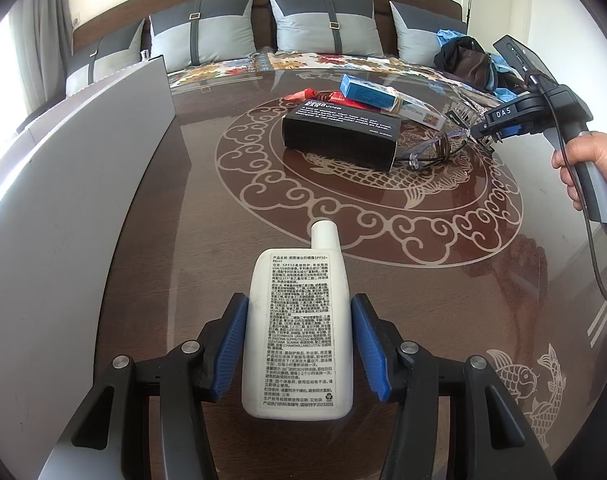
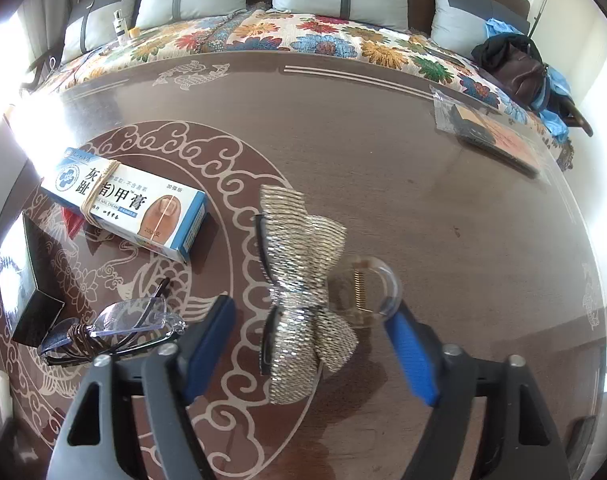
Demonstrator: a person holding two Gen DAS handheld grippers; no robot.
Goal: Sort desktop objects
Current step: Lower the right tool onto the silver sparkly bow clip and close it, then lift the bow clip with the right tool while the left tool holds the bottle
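A white sunscreen bottle (image 1: 297,332) lies between the blue pads of my left gripper (image 1: 299,344), which is shut on it just above the brown table (image 1: 443,300). My right gripper (image 2: 309,344) is open around a glittery silver bow hair clip (image 2: 303,292) lying on the table; its pads do not touch it. The right gripper also shows in the left wrist view (image 1: 483,132). A blue-white cream box (image 2: 123,204), a black box (image 1: 339,132) and clear glasses (image 2: 123,320) lie to the left of the clip.
A grey bin wall (image 1: 83,184) stands along the table's left side. A clear bag with a dark flat item (image 2: 491,128) lies at the far right. A sofa with cushions (image 1: 323,20) and a brown bag (image 2: 519,72) sits behind the table.
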